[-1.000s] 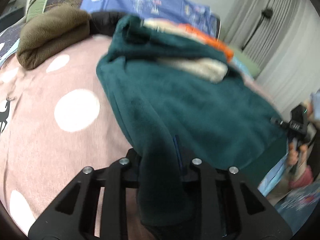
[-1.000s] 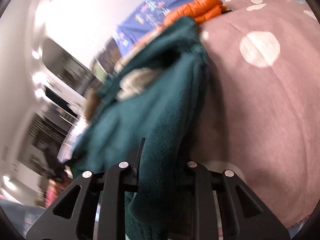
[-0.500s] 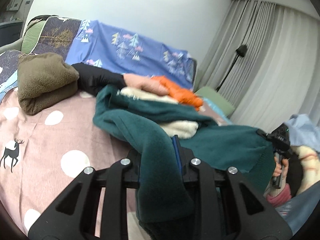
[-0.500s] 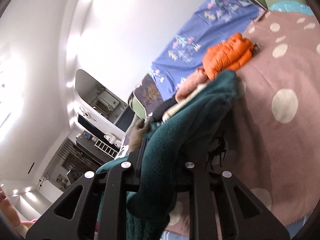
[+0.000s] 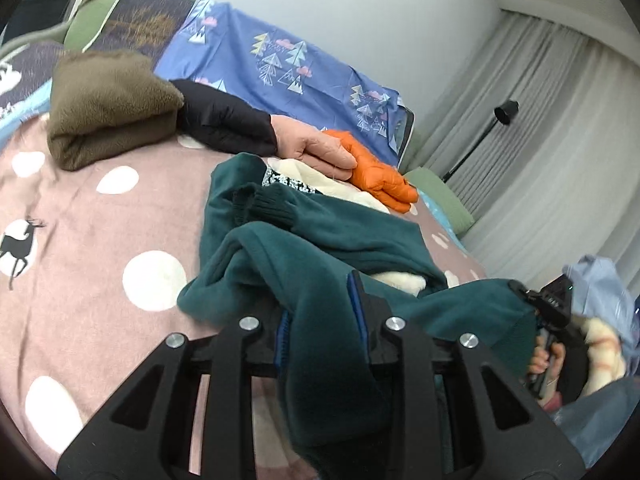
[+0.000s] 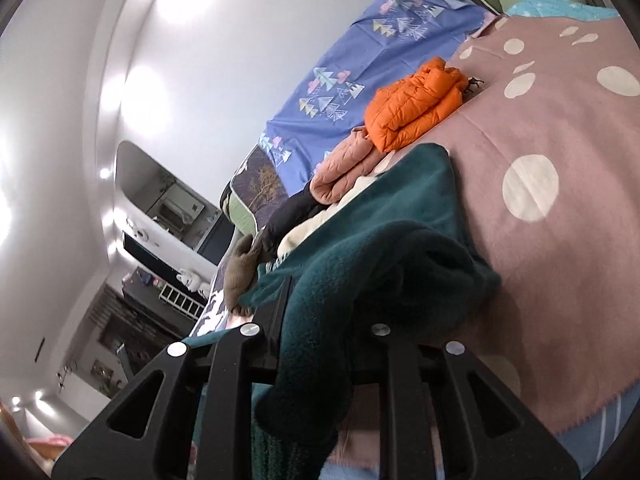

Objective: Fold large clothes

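Left wrist view: left tool (image 5: 322, 320) is pinching a fold of the teal fleece garment (image 5: 320, 240), jaws easing apart slightly; garment is draping over the pink dotted bed blanket (image 5: 80, 300); right tool (image 5: 548, 308) is visible at its far edge. Right wrist view: right tool (image 6: 320, 320) is clamping the teal fleece garment (image 6: 380, 240), jaws narrow; orange jacket (image 6: 416, 108) is lying beyond.
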Demonstrator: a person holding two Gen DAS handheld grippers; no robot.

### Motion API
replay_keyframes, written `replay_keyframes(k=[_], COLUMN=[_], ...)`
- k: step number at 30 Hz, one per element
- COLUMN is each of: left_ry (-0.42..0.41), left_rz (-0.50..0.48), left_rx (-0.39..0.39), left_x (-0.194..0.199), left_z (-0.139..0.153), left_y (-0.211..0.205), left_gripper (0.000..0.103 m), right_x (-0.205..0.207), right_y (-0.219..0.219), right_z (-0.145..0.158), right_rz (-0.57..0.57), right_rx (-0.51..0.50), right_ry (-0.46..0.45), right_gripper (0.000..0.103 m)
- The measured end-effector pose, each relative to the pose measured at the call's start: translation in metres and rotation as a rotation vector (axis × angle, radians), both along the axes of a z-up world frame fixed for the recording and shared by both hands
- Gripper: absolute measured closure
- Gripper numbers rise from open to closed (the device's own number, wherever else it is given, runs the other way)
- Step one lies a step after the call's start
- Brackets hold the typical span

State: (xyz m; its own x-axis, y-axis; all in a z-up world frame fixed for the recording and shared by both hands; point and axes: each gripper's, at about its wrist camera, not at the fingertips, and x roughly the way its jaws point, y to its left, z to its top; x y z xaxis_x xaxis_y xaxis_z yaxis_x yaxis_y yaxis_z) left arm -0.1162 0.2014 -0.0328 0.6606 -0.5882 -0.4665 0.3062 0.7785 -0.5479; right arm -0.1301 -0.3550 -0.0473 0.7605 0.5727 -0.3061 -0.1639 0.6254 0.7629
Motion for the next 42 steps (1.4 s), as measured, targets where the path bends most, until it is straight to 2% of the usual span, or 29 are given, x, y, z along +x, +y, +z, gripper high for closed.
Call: replay_keyframes(k=[4,6,8,10,12,14,17,19,21,22,26,32,37,40,42], left_ry=[0.03,0.06,0.099,0.192,0.234,0.213,0.172,0.146,0.101,0.083,0.06,0.135,0.137,0.141,0.159], left_rz=[0.005,0.015,0.031,0.074,0.092,0.076,0.059,0.054,0.052,0.052,0.021,0.016,0.007,0.0,-0.018], left_rx=[-0.033,-0.042,-0.049,-0.092,-0.159,-0.18,-0.139,-0.118,-0.104,-0.091,-0.049,0.011,0.064,0.116,0.154], left_x=[0.044,0.078,0.107,0.137,0.144,0.137,0.122,0.113,0.098,0.092,0.071,0.048,0.024,0.009,-0.001], left_z=[0.003,-0.003,-0.014,-0.042,-0.058,-0.061,-0.053,-0.046,-0.036,-0.032,-0.028,-0.053,-0.061,-0.067,-0.076], left_y=[-0.001,-0.003,-0.002,0.004,0.012,0.018,0.019,0.017,0.016,0.015,0.009,0.003,0.0,-0.003,-0.006], left_gripper=[0.077,0.074,0.073,0.073,0.073,0.073,0.069,0.062,0.048,0.047,0.046,0.047,0.047,0.043,0.036], right_x=[0.046,0.084,0.126,0.145,0.146,0.136,0.115,0.1,0.084,0.078,0.056,0.039,0.017,0.005,-0.002], right_y=[-0.001,-0.001,0.0,0.003,0.008,0.013,0.015,0.017,0.02,0.021,0.032,0.041,0.043,0.044,0.045], right_z=[0.005,0.0,-0.016,-0.03,-0.031,-0.021,-0.007,0.003,0.01,0.011,0.004,-0.014,-0.024,-0.036,-0.045], right_rz=[0.003,0.02,0.033,0.02,0.036,0.079,0.109,0.109,0.123,0.134,0.174,0.151,0.134,0.126,0.128], right_rx=[-0.003,0.0,-0.011,0.004,0.002,-0.043,-0.092,-0.132,-0.145,-0.139,-0.149,-0.192,-0.236,-0.273,-0.286], right_ry=[0.031,0.083,0.184,0.274,0.271,0.22,0.174,0.145,0.122,0.117,0.122,0.165,0.175,0.198,0.218], right_gripper=[0.081,0.074,0.07,0.068,0.058,0.047,0.032,0.029,0.023,0.021,0.02,0.02,0.02,0.02,0.02])
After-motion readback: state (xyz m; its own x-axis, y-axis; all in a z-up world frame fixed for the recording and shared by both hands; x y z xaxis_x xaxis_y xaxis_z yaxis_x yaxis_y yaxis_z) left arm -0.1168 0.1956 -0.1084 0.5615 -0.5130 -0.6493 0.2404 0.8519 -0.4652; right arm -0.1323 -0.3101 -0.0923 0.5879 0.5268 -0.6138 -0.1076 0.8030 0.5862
